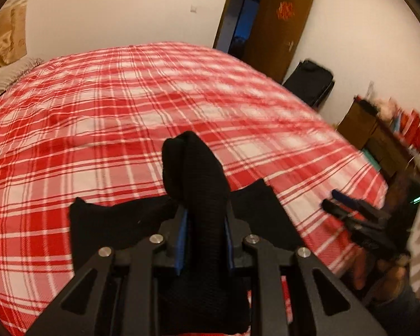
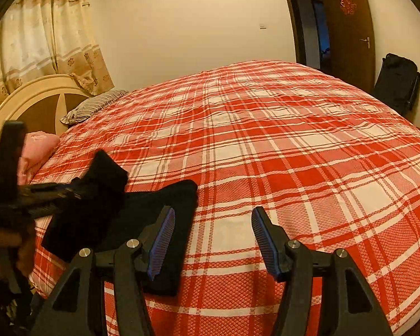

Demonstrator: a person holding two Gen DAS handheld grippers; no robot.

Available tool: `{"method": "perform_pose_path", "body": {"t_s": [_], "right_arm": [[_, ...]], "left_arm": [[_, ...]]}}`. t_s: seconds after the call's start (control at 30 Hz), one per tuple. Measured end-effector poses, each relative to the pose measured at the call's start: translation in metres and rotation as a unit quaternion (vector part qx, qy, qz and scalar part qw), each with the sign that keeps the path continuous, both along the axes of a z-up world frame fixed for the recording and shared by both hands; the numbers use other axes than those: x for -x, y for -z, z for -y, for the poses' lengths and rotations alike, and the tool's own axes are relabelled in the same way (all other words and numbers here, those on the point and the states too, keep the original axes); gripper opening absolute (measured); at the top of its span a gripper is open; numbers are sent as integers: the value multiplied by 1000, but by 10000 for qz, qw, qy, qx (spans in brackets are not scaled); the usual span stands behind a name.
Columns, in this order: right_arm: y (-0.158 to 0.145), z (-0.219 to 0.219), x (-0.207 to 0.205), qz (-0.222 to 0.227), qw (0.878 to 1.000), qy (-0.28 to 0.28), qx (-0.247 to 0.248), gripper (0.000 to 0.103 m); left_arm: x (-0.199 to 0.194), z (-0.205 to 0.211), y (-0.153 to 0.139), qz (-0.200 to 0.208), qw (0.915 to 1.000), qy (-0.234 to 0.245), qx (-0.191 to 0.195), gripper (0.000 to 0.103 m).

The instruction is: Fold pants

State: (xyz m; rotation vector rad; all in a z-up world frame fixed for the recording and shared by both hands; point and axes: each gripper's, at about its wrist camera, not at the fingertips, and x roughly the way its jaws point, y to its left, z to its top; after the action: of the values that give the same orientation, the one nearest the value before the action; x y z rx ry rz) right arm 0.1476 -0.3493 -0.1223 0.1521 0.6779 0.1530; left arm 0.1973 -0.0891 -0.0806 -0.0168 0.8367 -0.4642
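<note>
The black pants [image 1: 193, 173] lie near the front edge of the red plaid bed [image 1: 126, 117]. My left gripper [image 1: 205, 215] is shut on a thick bunch of the fabric, which sticks up past the blue pads. More black cloth spreads to both sides under the jaws. In the right wrist view the pants [image 2: 165, 198] lie flat at the lower left, with one end lifted by the left gripper [image 2: 70, 191]. My right gripper [image 2: 212, 238] stands open just above the bedcover, nothing between its pads; its left finger [image 2: 162, 240] hangs over the pants' edge. The right gripper [image 1: 350, 212] also shows blurred at the right of the left wrist view.
A striped pillow [image 2: 95, 105], a pink cloth [image 2: 39, 145] and a cream headboard [image 2: 28, 95] are at the bed's left end. An open brown door [image 2: 350, 28] and a black suitcase [image 2: 397, 81] stand by the far wall. A cluttered dresser [image 1: 389, 137] is at the right.
</note>
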Motion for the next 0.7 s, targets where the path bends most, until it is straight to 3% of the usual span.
{"method": "perform_pose_path", "body": {"t_s": [0.17,0.27,0.4,0.47,0.53,0.6,0.7], "right_arm": [[8,1,-1,-67,10000,28,-25,59],[13,5,-3,-130,9998,79,-102,59],[15,8,-1,-217,9988,21,-431,59],[12,4,1,-222,9967,-198,-762,59],[8,-7,2,-219,9931,-564,-1009,59],[8,-24,-1,-379,9886,-920,-1129,60],[14,-47,-12,-624,9876,-992,-1043,61]], "left_arm": [[-12,31,34,-120,9983,-131,-553,27],[-3,47,36,-206,9991,70,-370,37],[23,53,13,160,9988,437,-152,44],[34,49,2,402,9979,480,-148,58],[42,35,-8,738,9965,312,-217,75],[45,19,-7,923,9951,113,-341,76],[37,-9,7,972,9926,-323,-655,77]]}}
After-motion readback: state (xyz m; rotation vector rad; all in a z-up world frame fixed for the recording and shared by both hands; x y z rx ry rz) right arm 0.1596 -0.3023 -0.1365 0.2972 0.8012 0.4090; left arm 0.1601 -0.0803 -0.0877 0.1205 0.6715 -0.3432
